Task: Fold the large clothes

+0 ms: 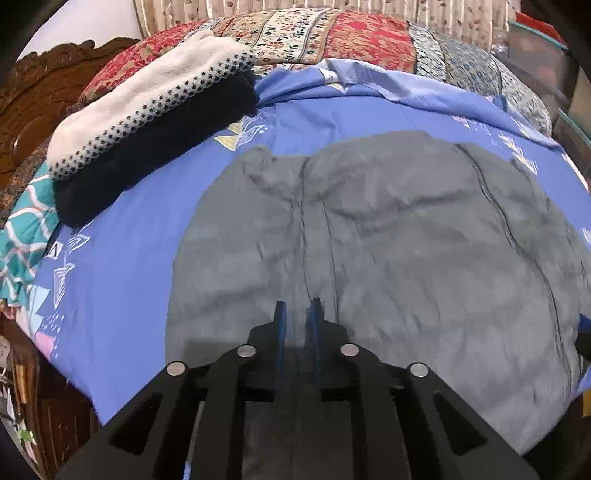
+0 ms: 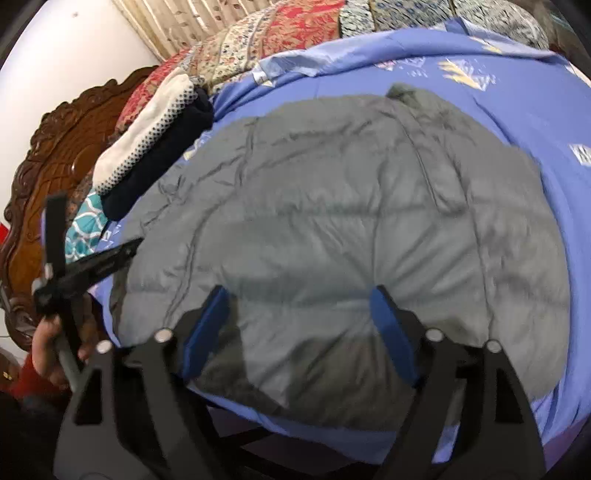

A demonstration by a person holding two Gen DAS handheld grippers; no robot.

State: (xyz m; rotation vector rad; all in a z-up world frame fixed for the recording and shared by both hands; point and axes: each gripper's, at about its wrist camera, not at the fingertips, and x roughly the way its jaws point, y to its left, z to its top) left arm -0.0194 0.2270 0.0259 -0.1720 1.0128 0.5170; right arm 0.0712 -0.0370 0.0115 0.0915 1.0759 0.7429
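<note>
A grey quilted jacket [image 1: 388, 240] lies spread flat on a blue patterned bedsheet [image 1: 129, 221]. My left gripper [image 1: 297, 308] hovers just above the jacket's near part. Its blue pads stand a narrow gap apart, and no fabric is caught between them. In the right wrist view the same jacket [image 2: 332, 203] fills the middle. My right gripper [image 2: 299, 291] stands wide open over the jacket's near edge, holding nothing. At the left of that view a hand [image 2: 48, 347] holds the black frame [image 2: 85, 266] of the left tool beside the jacket.
A folded stack of a white dotted knit and a navy garment [image 1: 147, 110] lies at the far left of the bed. Behind is a patchwork quilt [image 1: 332, 33], and a carved wooden headboard [image 1: 33, 92] stands on the left. A teal patterned cloth [image 1: 26, 229] hangs at the bed's left edge.
</note>
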